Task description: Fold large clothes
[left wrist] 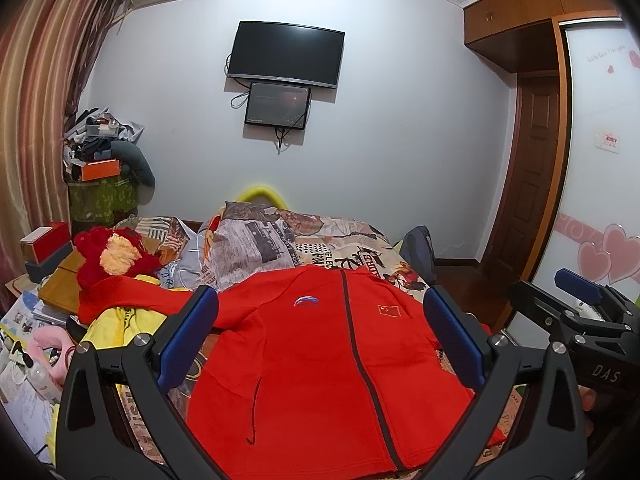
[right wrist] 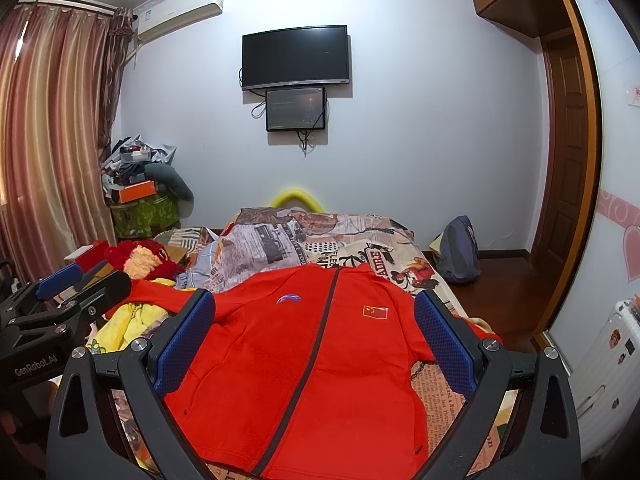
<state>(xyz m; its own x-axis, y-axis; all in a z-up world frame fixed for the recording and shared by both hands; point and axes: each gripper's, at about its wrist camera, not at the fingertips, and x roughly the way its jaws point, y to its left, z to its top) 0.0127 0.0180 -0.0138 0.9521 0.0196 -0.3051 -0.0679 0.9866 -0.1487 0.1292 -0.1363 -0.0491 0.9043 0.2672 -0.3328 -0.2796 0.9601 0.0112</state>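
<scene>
A large red zip-up jacket [left wrist: 320, 360] lies flat, front up, on the bed, with a dark zipper down the middle and a flag patch on the chest; it also shows in the right wrist view [right wrist: 312, 368]. One sleeve stretches to the left over yellow cloth [left wrist: 116, 320]. My left gripper [left wrist: 320, 336] is open and empty, held above the jacket's lower part. My right gripper [right wrist: 316, 344] is open and empty, also above the jacket. The right gripper shows at the right edge of the left view [left wrist: 576, 304], and the left gripper shows at the left of the right view [right wrist: 68, 296].
The bed [left wrist: 340, 240] has a newspaper-print cover and a bunched quilt behind the jacket. A red plush toy [left wrist: 116, 256], boxes and papers crowd the left side. A backpack [right wrist: 456, 252] sits on the floor at right. A wardrobe [left wrist: 600, 160] and door stand right.
</scene>
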